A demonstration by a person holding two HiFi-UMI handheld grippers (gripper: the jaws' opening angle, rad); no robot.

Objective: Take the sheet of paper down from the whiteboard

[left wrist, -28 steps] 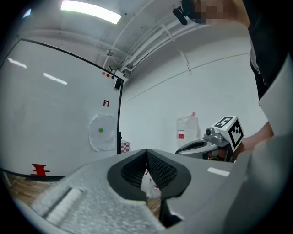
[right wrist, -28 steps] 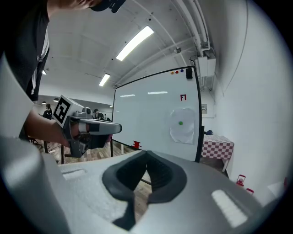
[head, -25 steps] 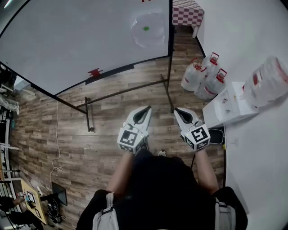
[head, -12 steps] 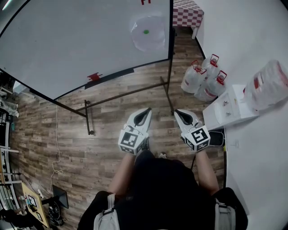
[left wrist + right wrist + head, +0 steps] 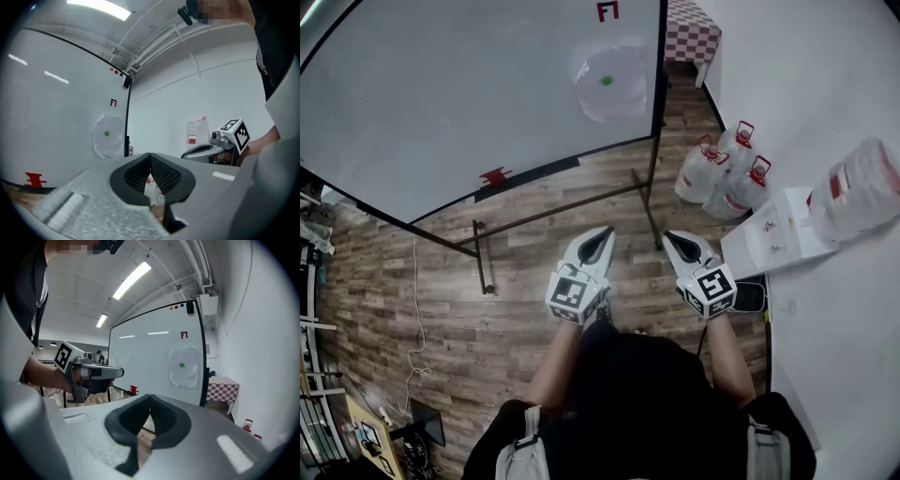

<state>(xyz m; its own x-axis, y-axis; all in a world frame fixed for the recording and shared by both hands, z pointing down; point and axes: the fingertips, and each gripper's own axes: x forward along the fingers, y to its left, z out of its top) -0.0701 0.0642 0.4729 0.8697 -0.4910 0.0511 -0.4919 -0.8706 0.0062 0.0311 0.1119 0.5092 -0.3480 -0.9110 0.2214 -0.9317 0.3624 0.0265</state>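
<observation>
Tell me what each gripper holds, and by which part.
Nothing: left gripper and right gripper are shut, empty; the sheet of paper hangs on the whiteboard.

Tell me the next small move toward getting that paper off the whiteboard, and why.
Probably step closer to the whiteboard. The sheet of paper, pinned by a green dot near the board's right edge, hangs well beyond both grippers; the left gripper and right gripper are shut, empty and nowhere near it.

The wooden plank floor (image 5: 534, 253) carries the dark metal legs of the whiteboard stand (image 5: 553, 200). Right of the stand, clear water jugs (image 5: 712, 173) with red handles stand clustered on the boards. Left of the stand, a thin white cable (image 5: 417, 309) trails across the floor.
</observation>
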